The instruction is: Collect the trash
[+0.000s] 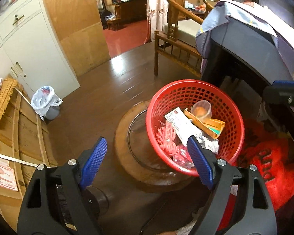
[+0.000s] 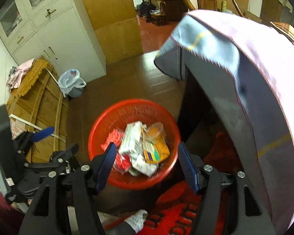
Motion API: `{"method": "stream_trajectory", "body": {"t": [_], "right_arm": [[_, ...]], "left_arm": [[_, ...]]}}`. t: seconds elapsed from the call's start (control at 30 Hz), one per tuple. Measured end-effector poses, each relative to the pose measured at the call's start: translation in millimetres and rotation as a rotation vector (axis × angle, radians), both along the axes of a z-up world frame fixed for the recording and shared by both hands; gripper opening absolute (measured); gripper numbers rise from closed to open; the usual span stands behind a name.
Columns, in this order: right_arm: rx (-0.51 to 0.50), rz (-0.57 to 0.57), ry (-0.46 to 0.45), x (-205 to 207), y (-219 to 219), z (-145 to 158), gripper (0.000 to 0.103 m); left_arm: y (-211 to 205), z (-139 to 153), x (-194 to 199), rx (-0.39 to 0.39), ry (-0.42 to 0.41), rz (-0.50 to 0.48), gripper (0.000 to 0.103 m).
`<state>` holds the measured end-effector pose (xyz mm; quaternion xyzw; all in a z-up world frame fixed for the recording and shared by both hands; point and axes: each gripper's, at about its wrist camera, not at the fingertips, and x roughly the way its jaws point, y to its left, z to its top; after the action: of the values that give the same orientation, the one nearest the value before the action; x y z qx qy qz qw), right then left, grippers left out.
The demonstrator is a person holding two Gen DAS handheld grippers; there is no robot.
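Your left gripper (image 1: 147,160) and right gripper (image 2: 147,166) are both hanging with jaws wide, holding nothing. Just ahead of them, the red basket (image 1: 186,92) is sitting, carrying boxes, wrappers and a plastic cup (image 1: 202,108).

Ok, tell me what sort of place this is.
Probably a lived-in room of a home: a carved wooden chair, a white cabinet, a lined bin on the wooden floor, and a red basket of trash.

Red mesh basket (image 1: 194,90) tilted on round wooden stool (image 1: 127,117), holding cartons, wrappers, plastic cup (image 1: 202,108)
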<state>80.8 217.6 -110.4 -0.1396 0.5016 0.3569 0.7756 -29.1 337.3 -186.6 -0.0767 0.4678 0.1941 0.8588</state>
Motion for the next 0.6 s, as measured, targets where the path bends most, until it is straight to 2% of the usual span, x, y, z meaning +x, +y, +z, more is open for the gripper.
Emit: {"method": "stream_trajectory", "body": {"t": [0.27,0.4,0.6], "right_arm": [[0.001,-0.06,-0.001,-16,-38,2,0.068],[-0.003,-0.069,0.002,-27,-49,1,0.072],[-0.017,-0.069,-0.023,-42,-53,1,0.074]], "left_arm": [[-27,25,-7,0.046,-0.015,-0.035,0.081],[-34,34,-13,0.062,-0.011,-0.041,0.081],[-40,40,-19,0.08,-0.024,-0.047,0.081]]}}
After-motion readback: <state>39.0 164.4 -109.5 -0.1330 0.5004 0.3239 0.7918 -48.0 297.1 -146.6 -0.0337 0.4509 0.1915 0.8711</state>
